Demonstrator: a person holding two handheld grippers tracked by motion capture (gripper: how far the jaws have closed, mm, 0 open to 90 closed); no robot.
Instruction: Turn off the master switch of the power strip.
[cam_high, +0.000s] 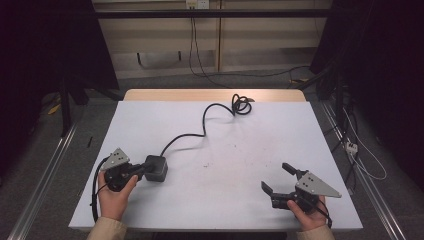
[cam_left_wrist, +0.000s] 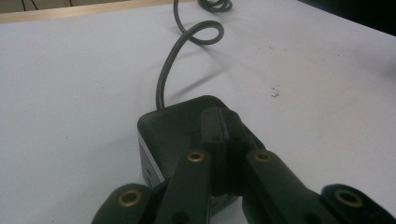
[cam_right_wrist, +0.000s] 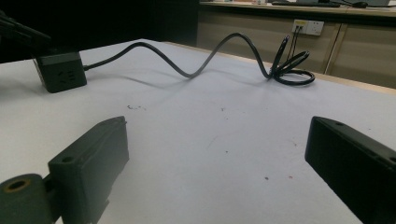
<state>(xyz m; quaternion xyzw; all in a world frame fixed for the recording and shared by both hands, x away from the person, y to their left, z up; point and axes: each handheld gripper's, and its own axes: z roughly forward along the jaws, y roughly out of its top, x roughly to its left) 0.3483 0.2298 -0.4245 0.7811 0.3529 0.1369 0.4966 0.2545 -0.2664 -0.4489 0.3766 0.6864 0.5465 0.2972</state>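
Fingers of the left gripper (cam_left_wrist: 223, 135) pressed together, tips lying flat on the top face of the black power cube (cam_left_wrist: 175, 135); nothing between them. Pads meet in a thin seam down the middle in the left gripper view. Whether the tips bear down on the cube or only touch it, cannot tell.

Right gripper (cam_high: 280, 179) fingers wide apart, nothing between them; bare table surface shows in the gap in the right gripper view.

Power cube (cam_high: 156, 167) sits on the white table (cam_high: 240, 150), near the left front part, just ahead of the left gripper (cam_high: 140, 170). Socket holes visible on one side face in the right gripper view (cam_right_wrist: 60, 71).

Black cable (cam_high: 200, 127) leaves the cube's far side, runs in a loose wave across the table toward the far edge, ends in a small coiled bundle (cam_high: 241, 105) near the middle of that edge. Part of the cable arches clear of the surface in the right gripper view (cam_right_wrist: 205, 58).

Left hand (cam_high: 116, 192) wraps the left gripper body; grey three-cornered plate on top. Right hand (cam_high: 307, 215) holds the right gripper near the right front corner, well apart from the cube, its fingers angled toward the table's middle.

Small dark specks on the table surface between the two grippers (cam_high: 206, 165).

Wall socket (cam_right_wrist: 307, 27) on the far wall behind the table.
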